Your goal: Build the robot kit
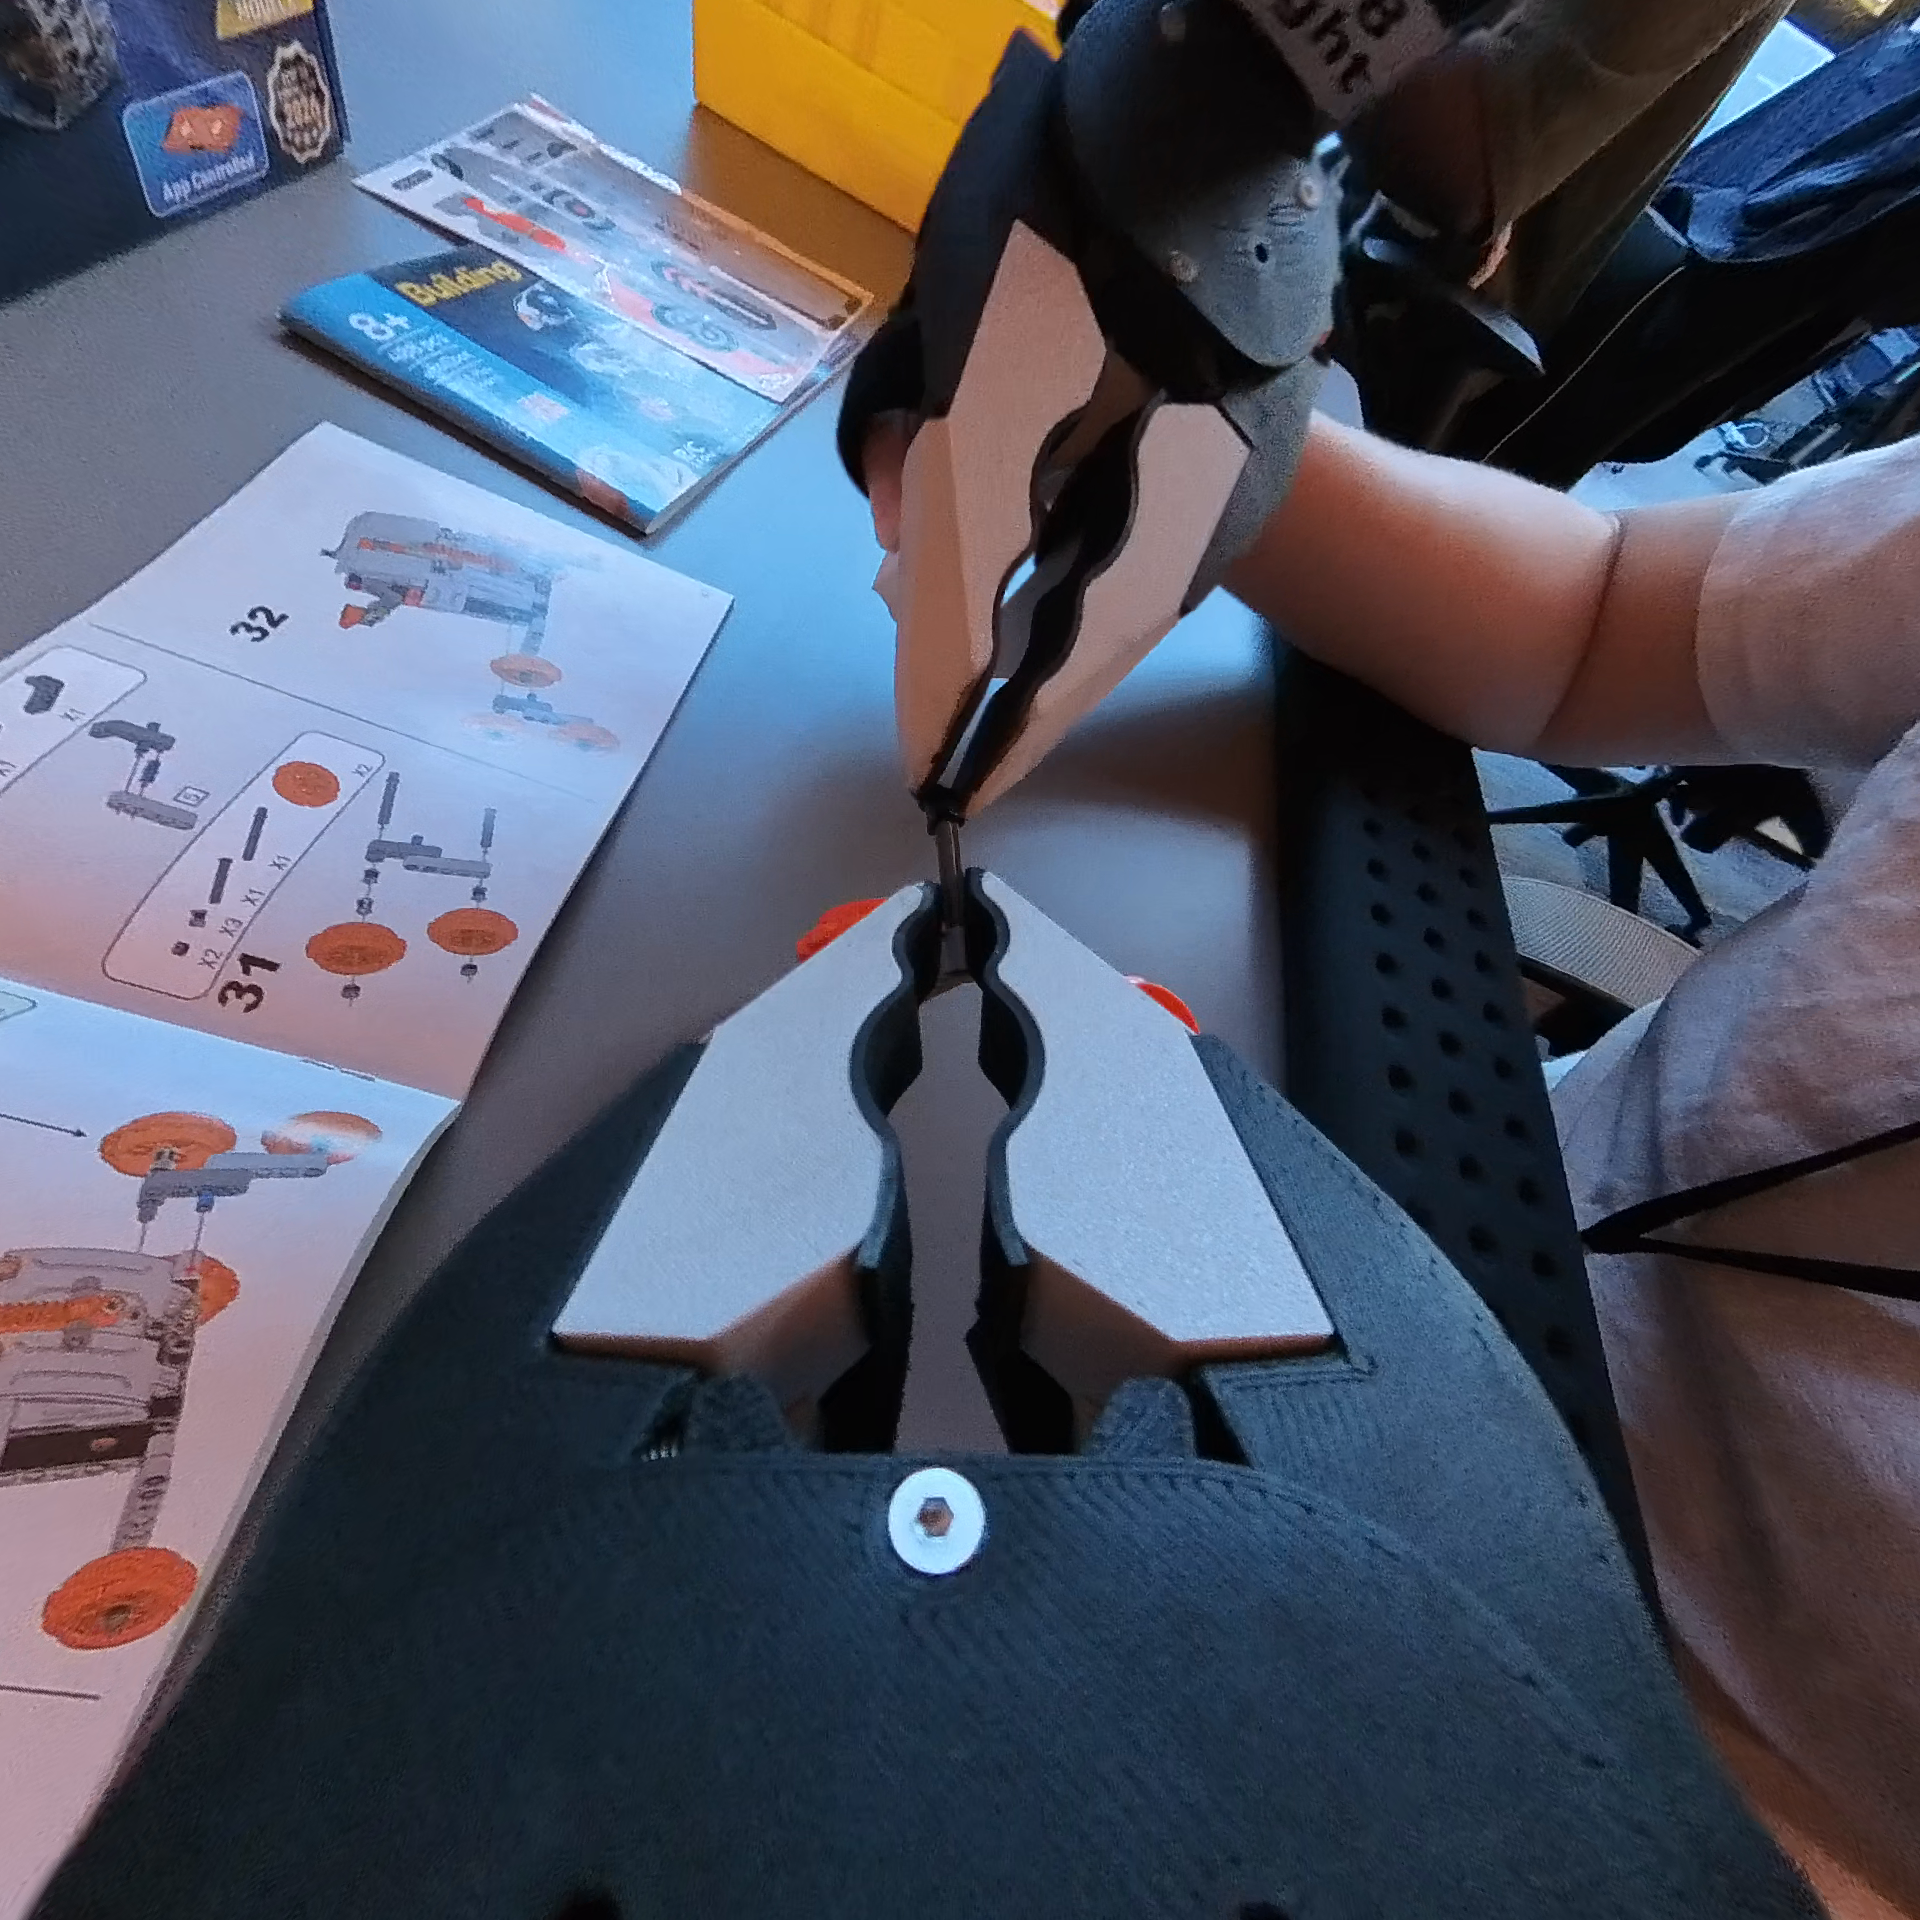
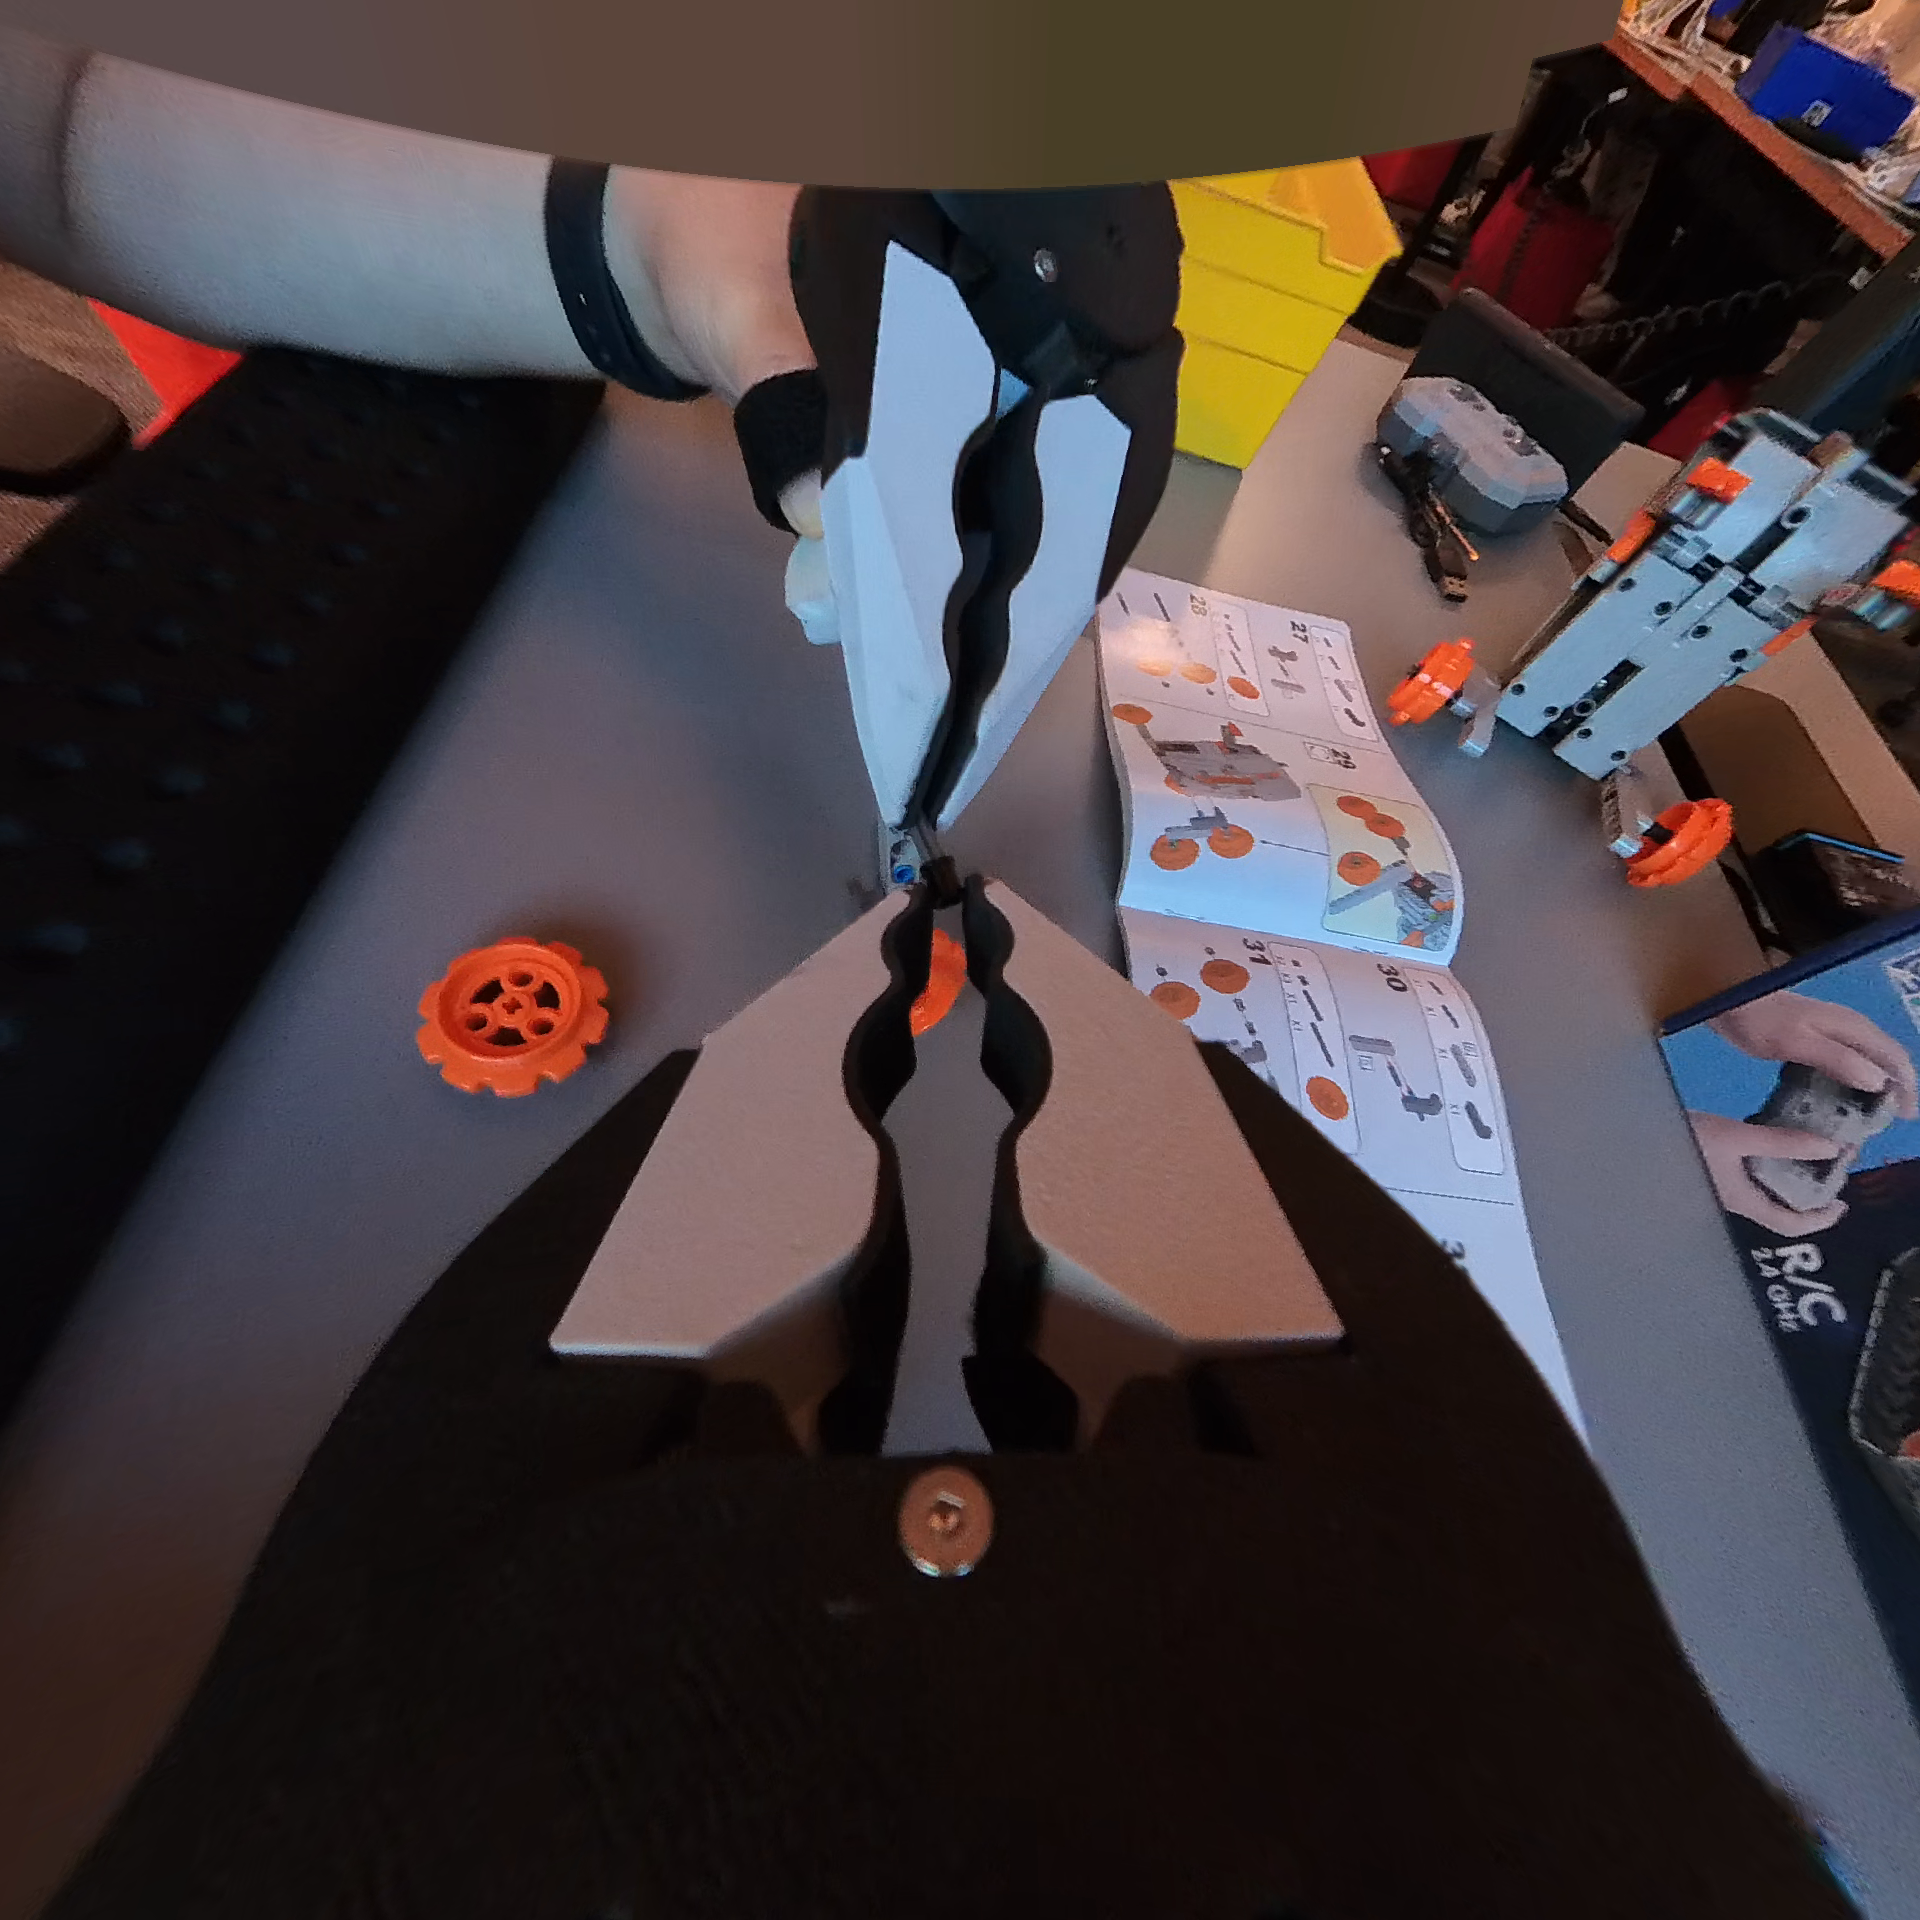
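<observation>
Left tool [image 1: 948, 894] is clenching a thin black axle [image 1: 948, 857] at its tips, with a small grey piece showing behind them in the right wrist view. Right tool [image 2: 940, 896] is pinching the same black axle [image 2: 943, 871] from the opposite end, tip to tip with the other tool. Both are hanging just above the grey worktop [image 2: 675, 727], neither nearer than the other. Axle's long axis is running along the line between the two tips, so each tool is lying straight ahead of the other.

Counting orange gear wheels: one is lying loose on the worktop [image 2: 512, 1016] to the left of the right tool, one is peeking between the right tool's fingers [image 2: 935, 982], and two are sitting on the grey half-built model [image 2: 1704, 603] far right. In the left wrist view orange bits are showing on both sides of the left tool [image 1: 836, 925]; cannot tell whether those are one wheel or two.

One open instruction booklet [image 1: 343, 727] is lying left of the left tool. One closed blue booklet [image 1: 499, 384] and one sheet beside it are sitting beyond. One yellow bin [image 2: 1268, 301], one grey battery unit [image 2: 1470, 468], one blue box [image 2: 1808, 1143].
</observation>
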Available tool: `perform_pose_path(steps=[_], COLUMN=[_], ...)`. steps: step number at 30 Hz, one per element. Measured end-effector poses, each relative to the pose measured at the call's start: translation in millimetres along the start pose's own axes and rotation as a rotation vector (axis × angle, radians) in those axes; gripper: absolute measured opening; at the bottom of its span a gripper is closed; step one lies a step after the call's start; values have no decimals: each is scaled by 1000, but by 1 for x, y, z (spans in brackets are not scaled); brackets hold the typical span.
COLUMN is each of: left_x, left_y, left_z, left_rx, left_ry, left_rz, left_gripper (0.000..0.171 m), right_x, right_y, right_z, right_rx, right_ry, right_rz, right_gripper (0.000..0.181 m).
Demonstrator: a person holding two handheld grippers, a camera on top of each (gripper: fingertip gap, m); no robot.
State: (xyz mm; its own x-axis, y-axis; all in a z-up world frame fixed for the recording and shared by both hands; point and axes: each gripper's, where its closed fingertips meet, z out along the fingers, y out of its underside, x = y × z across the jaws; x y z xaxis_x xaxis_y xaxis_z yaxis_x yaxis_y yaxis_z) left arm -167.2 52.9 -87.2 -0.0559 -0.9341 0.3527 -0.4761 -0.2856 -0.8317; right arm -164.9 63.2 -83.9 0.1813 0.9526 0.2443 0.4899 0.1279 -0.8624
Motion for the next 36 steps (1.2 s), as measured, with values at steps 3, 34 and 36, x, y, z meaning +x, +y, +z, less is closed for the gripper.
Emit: perform_pose_path(steps=[3,34,36], left_x=[-3,1,2], left_y=[5,0,-1], left_z=[2,-1,-3], left_rx=[-31,-69,-45], left_ry=[-18,-147,-120], left_rz=[-6,168,146], left_gripper=[0,0,0], right_x=[-1,-1,-1], right_y=[5,-8,-10], right_z=[3,-2,-2], right_rx=[-62,-185,-137], right_ry=[30,218,205], right_rz=[-38,-328,-288], right_gripper=[4,4,4])
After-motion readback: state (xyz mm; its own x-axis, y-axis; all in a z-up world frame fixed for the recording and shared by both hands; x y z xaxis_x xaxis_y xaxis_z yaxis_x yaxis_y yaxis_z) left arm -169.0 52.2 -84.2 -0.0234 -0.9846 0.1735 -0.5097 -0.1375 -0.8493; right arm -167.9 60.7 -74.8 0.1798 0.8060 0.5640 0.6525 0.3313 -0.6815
